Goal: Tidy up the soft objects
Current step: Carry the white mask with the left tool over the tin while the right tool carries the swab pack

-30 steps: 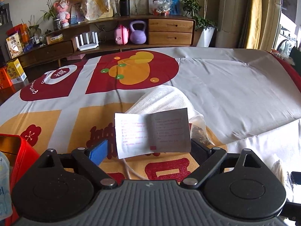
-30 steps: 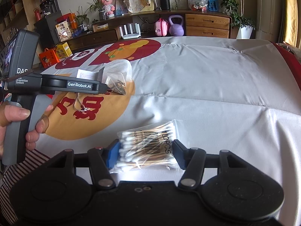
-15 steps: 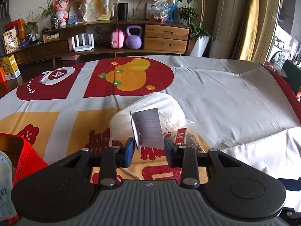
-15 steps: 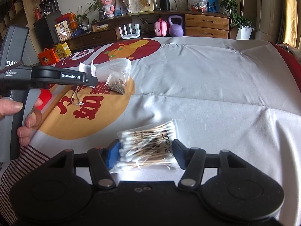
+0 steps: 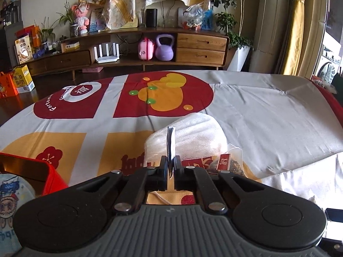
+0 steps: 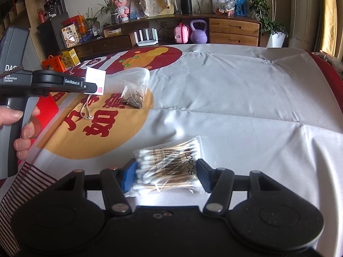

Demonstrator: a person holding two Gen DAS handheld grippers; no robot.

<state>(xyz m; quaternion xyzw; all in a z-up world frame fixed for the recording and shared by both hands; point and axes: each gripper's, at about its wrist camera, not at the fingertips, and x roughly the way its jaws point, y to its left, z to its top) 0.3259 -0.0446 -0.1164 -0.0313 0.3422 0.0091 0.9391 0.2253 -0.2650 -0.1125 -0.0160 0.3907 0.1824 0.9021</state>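
Note:
My left gripper (image 5: 170, 167) is shut on a white paper tag (image 5: 170, 145), held edge-on; the tag also shows in the right wrist view (image 6: 95, 81) with a string hanging below it. A white gauze roll (image 5: 188, 138) lies just beyond it, with a tea bag (image 5: 230, 163) to its right; the tea bag also shows in the right wrist view (image 6: 134, 95). My right gripper (image 6: 166, 175) is open, its jaws on either side of a clear bag of cotton swabs (image 6: 169, 167) that lies on the cloth.
A red box (image 5: 27, 174) with a printed cloth inside stands at the left. The table cloth (image 5: 268, 115) is grey with red and yellow prints. A wooden sideboard (image 5: 150, 47) stands behind the table.
My left gripper has shut on the paper tag, which turned from flat-on to edge-on, and has lifted it. My right gripper has stayed around the cotton swabs.

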